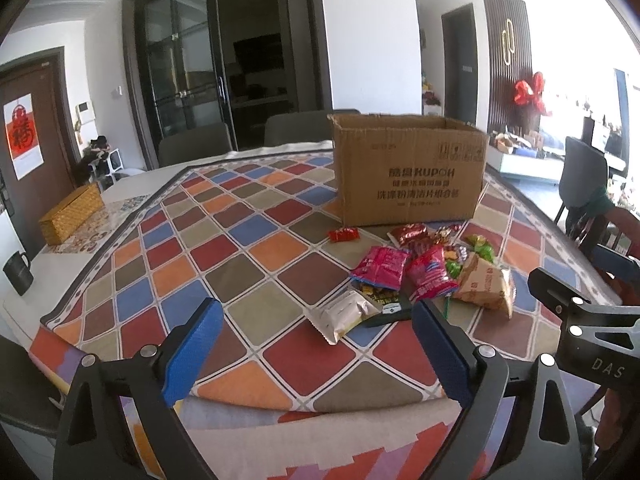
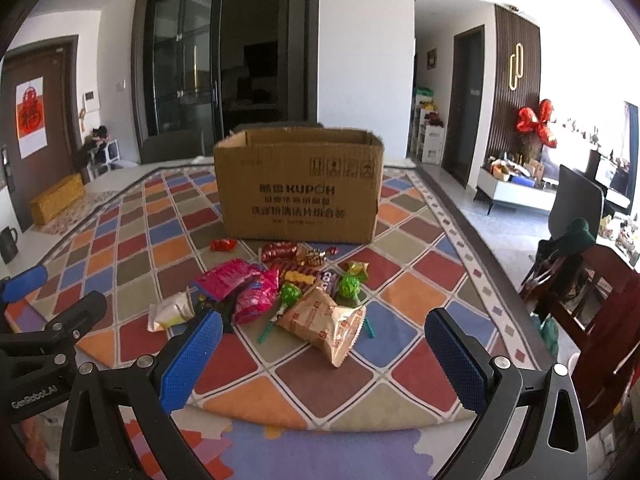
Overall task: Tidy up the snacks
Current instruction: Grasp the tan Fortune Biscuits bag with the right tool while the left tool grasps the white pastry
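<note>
An open cardboard box [image 1: 408, 172] [image 2: 298, 188] stands on the checkered tablecloth. In front of it lies a pile of snacks: a pink packet [image 1: 380, 266] [image 2: 226, 280], a tan crinkled bag [image 1: 486, 286] [image 2: 326, 320], a white packet [image 1: 344, 316] [image 2: 172, 310], a small red candy [image 1: 343, 235] [image 2: 223, 245], green lollipops [image 2: 348, 285]. My left gripper [image 1: 316, 344] is open and empty, near the table's front edge, just before the white packet. My right gripper [image 2: 324, 354] is open and empty, just before the tan bag.
A woven yellow box [image 1: 72, 216] and a dark mug [image 1: 18, 272] sit at the table's left. Grey chairs [image 1: 196, 148] stand behind the table. A wooden chair [image 2: 600, 320] stands at the right. The checkered tablecloth [image 1: 240, 248] covers the table.
</note>
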### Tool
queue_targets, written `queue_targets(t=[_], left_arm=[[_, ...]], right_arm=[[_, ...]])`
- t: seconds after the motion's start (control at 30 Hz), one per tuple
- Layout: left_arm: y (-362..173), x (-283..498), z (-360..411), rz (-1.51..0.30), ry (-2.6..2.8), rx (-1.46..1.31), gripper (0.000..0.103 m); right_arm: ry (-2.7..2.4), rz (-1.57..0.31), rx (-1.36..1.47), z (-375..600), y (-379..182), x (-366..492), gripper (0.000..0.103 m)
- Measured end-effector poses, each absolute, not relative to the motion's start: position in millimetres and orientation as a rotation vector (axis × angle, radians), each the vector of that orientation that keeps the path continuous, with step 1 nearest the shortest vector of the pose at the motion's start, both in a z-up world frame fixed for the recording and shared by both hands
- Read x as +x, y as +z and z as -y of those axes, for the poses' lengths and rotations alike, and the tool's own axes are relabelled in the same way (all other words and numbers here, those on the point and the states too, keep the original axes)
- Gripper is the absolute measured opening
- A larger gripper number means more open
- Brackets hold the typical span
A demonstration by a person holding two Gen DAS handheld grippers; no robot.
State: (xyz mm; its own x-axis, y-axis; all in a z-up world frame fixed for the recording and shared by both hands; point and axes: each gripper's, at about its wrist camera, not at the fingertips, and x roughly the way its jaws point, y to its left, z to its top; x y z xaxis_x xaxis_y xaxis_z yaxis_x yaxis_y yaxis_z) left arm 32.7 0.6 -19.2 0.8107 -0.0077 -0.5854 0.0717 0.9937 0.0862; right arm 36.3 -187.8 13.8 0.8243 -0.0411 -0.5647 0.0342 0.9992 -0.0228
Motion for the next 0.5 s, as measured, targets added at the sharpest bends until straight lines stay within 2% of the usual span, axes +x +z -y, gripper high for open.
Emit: queue_targets(t=[0.5], left_arm=[[-68.4, 87.6, 7.7, -0.736, -0.07, 0.203, 0.085]], right_arm=[[-0.003, -0.762, -0.1, 180.4, -36.1, 94.8, 0.102]])
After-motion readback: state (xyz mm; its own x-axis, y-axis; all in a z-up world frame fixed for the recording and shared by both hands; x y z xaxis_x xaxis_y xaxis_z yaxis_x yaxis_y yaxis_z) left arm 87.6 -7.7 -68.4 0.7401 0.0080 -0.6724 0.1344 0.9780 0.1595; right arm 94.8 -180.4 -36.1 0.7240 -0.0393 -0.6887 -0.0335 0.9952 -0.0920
